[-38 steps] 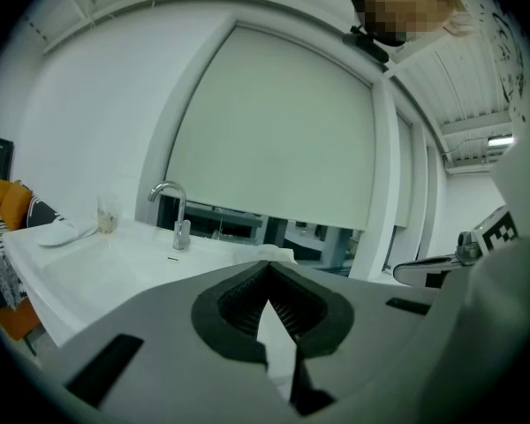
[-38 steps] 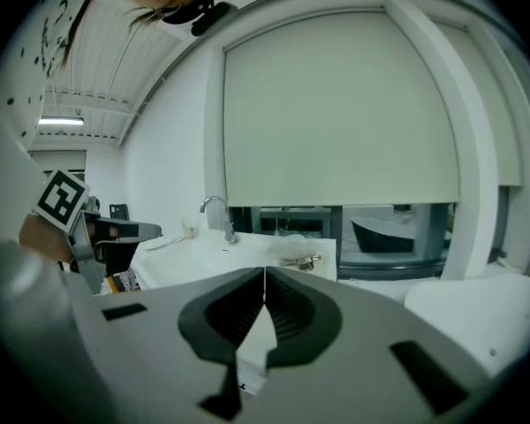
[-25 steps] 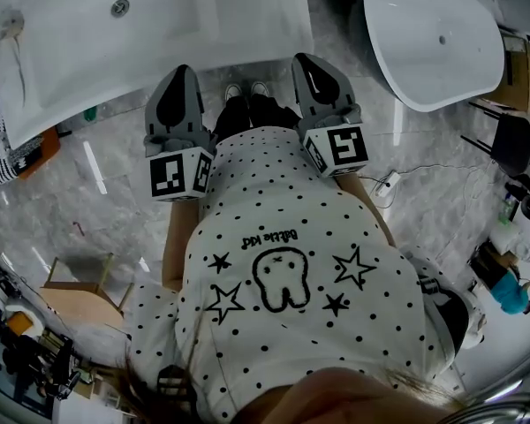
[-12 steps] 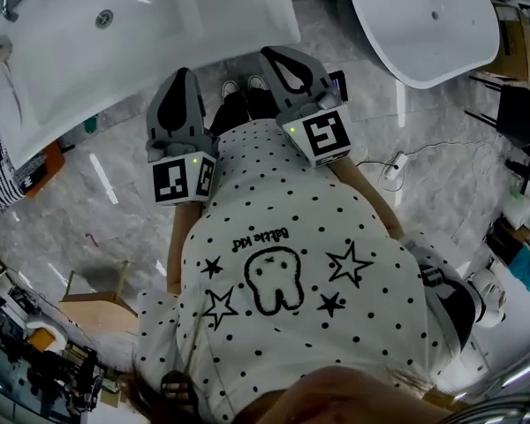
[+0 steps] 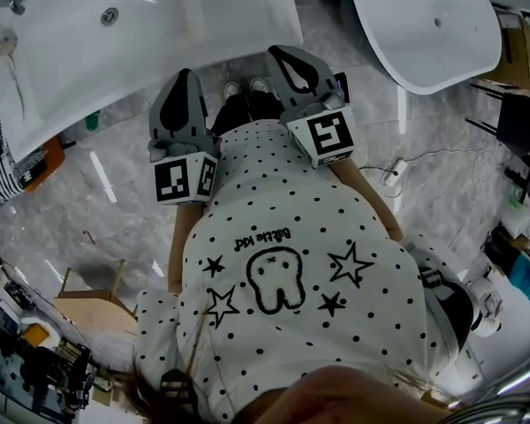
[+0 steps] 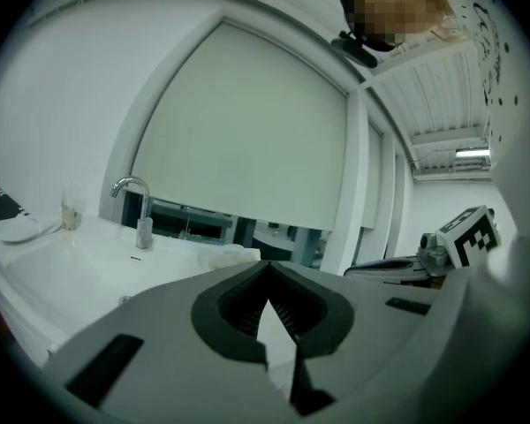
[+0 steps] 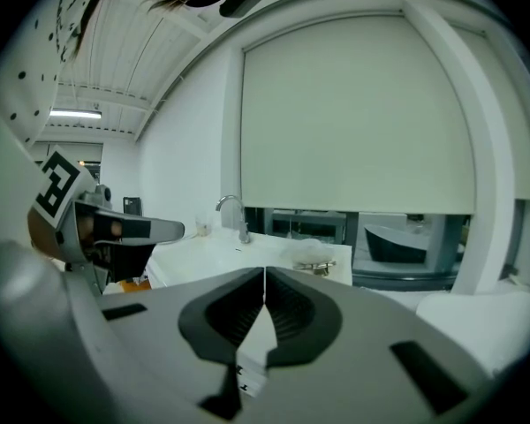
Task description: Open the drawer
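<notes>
**Q:** How do the grippers stand?

**A:** The left gripper (image 6: 267, 267) has its jaws pressed together, the ribbed dark pads meeting at the tip with nothing between them. The right gripper (image 7: 264, 272) is closed the same way. Both are grey. They sit side by side in front of the person's polka-dot shirt (image 5: 283, 237) and point toward the far white washstand (image 5: 203, 25).

**Q:** And the drawer?

**A:** I cannot make it out in any view. The washstand's glossy top lies just beyond both tips and covers whatever is beneath it.

**Q:** What about the containers?

**A:** A rectangular basin (image 5: 79, 51) is sunk in that top, with a round drain (image 5: 110, 14) and a curved chrome tap (image 6: 140, 203) at its far edge. To the right, well apart, is a smooth oval tub (image 5: 424, 51). The floor (image 5: 115, 201) is grey veined marble.
</notes>
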Demonstrator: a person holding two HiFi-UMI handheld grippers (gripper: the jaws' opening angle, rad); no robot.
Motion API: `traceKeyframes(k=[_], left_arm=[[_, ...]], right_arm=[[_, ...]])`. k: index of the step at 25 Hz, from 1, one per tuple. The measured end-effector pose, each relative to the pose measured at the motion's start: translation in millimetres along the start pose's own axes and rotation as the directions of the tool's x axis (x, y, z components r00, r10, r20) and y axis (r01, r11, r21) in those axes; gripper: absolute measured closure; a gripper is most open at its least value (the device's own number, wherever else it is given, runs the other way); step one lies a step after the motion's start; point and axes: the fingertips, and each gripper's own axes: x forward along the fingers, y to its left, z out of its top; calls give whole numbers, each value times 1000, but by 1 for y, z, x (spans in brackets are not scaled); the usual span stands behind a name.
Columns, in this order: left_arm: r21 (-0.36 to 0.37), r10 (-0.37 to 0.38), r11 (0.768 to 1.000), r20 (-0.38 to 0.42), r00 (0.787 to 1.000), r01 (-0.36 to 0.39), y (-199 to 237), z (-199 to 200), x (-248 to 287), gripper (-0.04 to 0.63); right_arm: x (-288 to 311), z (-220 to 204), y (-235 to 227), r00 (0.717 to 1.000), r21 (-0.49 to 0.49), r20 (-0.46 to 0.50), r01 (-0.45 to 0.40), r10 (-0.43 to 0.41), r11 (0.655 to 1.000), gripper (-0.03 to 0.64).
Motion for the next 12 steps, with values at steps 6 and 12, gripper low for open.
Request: traceKeyframes(k=[6,12], left_arm=[[-9,16,1000,15,1000,-16,4,3,-1,591],[-11,11,1000,21,1000,-11,3,3,0,591]], right_arm=[[1,2,-2,1000,-2,5,5,-5,1000,601],[1,3,-4,1000,-7,10,11,-11,1000,601]])
